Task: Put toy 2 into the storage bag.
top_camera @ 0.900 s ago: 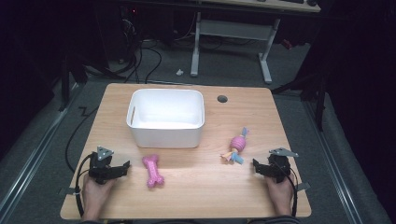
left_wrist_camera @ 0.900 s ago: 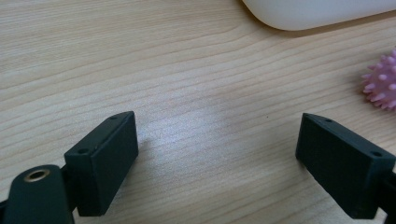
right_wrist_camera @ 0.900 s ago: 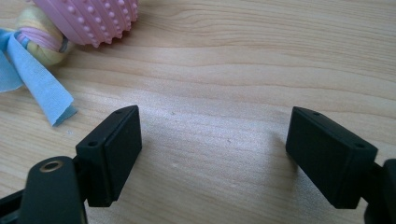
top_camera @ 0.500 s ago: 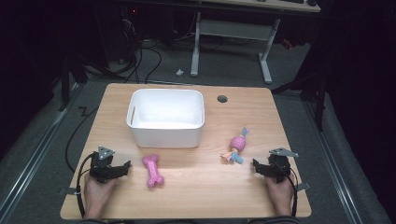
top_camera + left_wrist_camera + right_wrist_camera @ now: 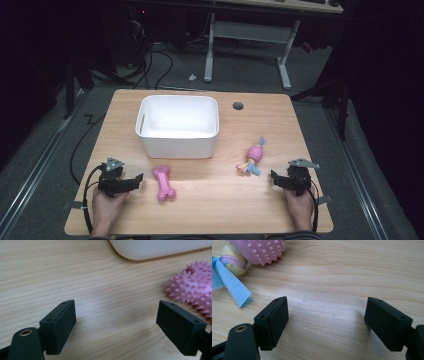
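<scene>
A pink spiky bone toy (image 5: 164,183) lies on the table in front of the white bin (image 5: 178,125); its knobbed end (image 5: 193,287) shows at the right of the left gripper view. A pink studded ball toy with blue and yellow cloth tails (image 5: 253,156) lies right of the bin, and its ball (image 5: 259,250) sits at the top left of the right gripper view. My left gripper (image 5: 134,181) rests open near the front left, just left of the bone. My right gripper (image 5: 276,178) rests open at the front right, just below the ball toy. Bare wood lies between both pairs of jaws.
The wooden table (image 5: 210,210) has a round cable hole (image 5: 238,106) at the back right. The bin stands empty at the back centre. A desk frame (image 5: 250,35) and cables (image 5: 150,60) stand on the dark floor beyond the table.
</scene>
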The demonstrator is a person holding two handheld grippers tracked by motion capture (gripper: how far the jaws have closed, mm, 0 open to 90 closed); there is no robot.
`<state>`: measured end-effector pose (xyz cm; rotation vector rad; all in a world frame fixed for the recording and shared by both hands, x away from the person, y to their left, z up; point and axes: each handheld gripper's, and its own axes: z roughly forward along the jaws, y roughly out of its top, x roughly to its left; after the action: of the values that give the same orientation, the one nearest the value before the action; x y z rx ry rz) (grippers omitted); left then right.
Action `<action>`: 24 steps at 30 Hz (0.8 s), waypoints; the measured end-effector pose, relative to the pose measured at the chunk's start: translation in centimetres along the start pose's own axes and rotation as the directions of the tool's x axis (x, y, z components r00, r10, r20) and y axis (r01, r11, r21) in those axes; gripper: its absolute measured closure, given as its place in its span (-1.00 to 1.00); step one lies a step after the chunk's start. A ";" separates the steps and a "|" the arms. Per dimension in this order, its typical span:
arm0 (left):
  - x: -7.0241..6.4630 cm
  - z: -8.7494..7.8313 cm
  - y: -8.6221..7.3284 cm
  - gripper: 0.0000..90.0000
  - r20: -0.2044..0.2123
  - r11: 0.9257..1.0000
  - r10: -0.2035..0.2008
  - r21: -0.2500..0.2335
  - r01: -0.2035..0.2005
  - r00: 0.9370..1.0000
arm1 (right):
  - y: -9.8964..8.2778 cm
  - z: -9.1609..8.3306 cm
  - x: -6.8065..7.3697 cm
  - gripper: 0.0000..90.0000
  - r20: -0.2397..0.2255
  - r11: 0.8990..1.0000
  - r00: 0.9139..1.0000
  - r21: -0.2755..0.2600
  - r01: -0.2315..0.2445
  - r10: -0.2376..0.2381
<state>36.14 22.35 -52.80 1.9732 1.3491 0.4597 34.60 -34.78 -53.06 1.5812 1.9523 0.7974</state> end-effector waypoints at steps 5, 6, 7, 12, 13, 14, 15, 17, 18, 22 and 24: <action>-0.8 -0.3 0.3 -0.64 0.027 1.000 0.012 -0.002 -0.012 1.000 | 0.0 0.0 0.0 -0.56 0.000 1.000 1.000 0.000 0.000 0.000; -1.0 -0.3 0.4 -0.63 0.031 1.000 0.017 -0.004 -0.016 0.999 | 0.0 0.0 0.0 -0.56 0.000 1.000 1.000 0.000 0.000 0.000; -1.2 -0.3 0.5 -0.63 0.034 1.000 0.019 -0.008 -0.019 0.999 | 0.0 0.0 0.0 -0.56 0.001 1.000 1.000 0.001 0.000 0.000; -2.2 -0.3 1.0 -0.56 0.048 0.999 0.038 -0.027 -0.037 0.998 | 0.0 0.0 0.0 -0.56 0.000 1.000 1.000 -0.001 0.002 -0.002; -2.4 -0.3 1.1 -0.56 0.049 0.999 0.038 -0.027 -0.037 0.998 | 0.0 0.0 0.0 -0.56 0.000 1.000 1.000 -0.001 0.002 -0.002; -2.4 -0.3 1.1 -0.56 0.049 0.999 0.038 -0.027 -0.037 0.998 | 0.0 0.0 0.0 -0.56 0.000 1.000 1.000 -0.001 0.002 -0.002; -2.7 -0.4 1.4 -0.55 0.053 0.999 0.040 -0.033 -0.039 0.998 | 0.0 0.0 0.0 -0.56 0.000 1.000 1.000 -0.001 0.001 -0.001; -3.0 -0.7 1.6 -0.55 0.056 0.998 0.042 -0.039 -0.040 0.998 | 0.0 0.0 0.0 -0.56 0.000 1.000 1.000 -0.001 0.001 -0.001; -3.0 -0.7 1.6 -0.55 0.056 0.998 0.042 -0.039 -0.040 0.998 | 0.0 0.0 0.0 -0.56 0.000 1.000 1.000 -0.001 0.001 -0.001; -4.0 -1.4 2.0 -0.59 0.073 0.996 0.067 -0.063 -0.062 0.995 | 0.0 0.0 0.0 -0.55 -0.001 1.000 1.000 -0.003 0.003 -0.003; -4.6 -1.7 2.2 -0.61 0.078 0.996 0.072 -0.063 -0.068 0.994 | 0.0 0.0 0.0 -0.55 -0.001 1.000 1.000 -0.003 0.002 -0.002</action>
<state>34.72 18.24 -49.67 1.9734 1.2062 0.4438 34.55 -34.76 -53.05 1.5774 1.9528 0.8002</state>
